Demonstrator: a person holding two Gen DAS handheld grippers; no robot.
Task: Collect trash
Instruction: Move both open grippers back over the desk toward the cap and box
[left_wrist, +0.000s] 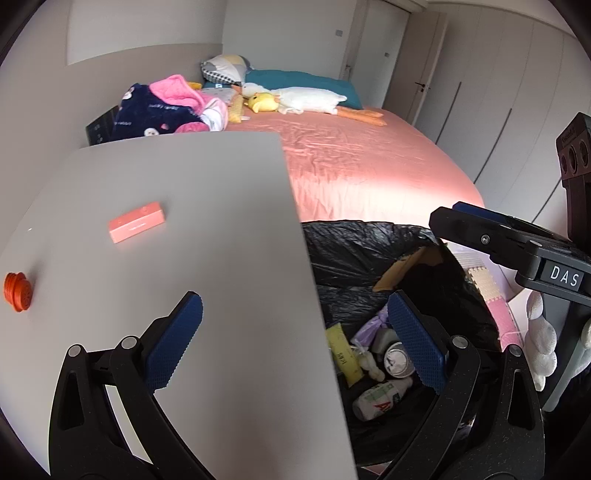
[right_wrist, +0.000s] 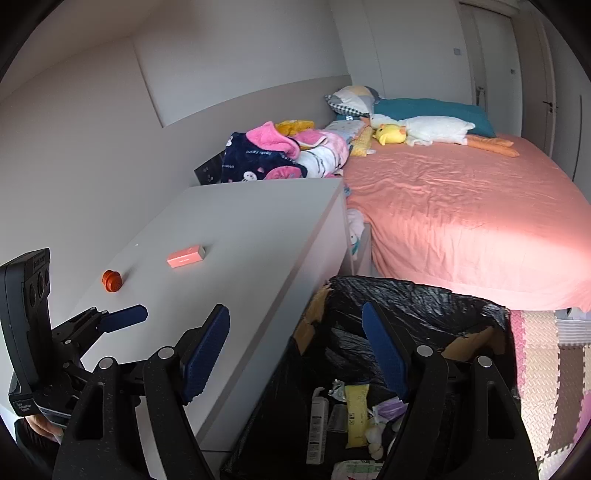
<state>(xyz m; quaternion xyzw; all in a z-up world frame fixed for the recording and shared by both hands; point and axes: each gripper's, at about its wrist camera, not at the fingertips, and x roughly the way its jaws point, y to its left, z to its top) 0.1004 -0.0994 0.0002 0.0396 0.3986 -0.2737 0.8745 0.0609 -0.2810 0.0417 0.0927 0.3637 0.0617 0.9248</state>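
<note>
- The left gripper (left_wrist: 295, 339) has its jaws spread wide and holds nothing; it hangs over the right edge of the white cabinet top (left_wrist: 221, 229).
- The right gripper (right_wrist: 295, 350) is also spread and empty, above the black trash bag (right_wrist: 406, 299).
- The bag stands just beside the cabinet and holds trash (bottles, wrappers).
- A pink box (left_wrist: 136, 221) lies near the middle of the top; an orange cap (left_wrist: 17, 287) lies by the left edge.

Left gripper (left_wrist: 295, 343), matte black speckled arms, round silver pivot pins, blue cross-hatched rubber pads (left_wrist: 173, 343), right gripper (right_wrist: 295, 354) of identical build, black housing with three round sockets, white label reading "DAS", one small silver screw
</note>
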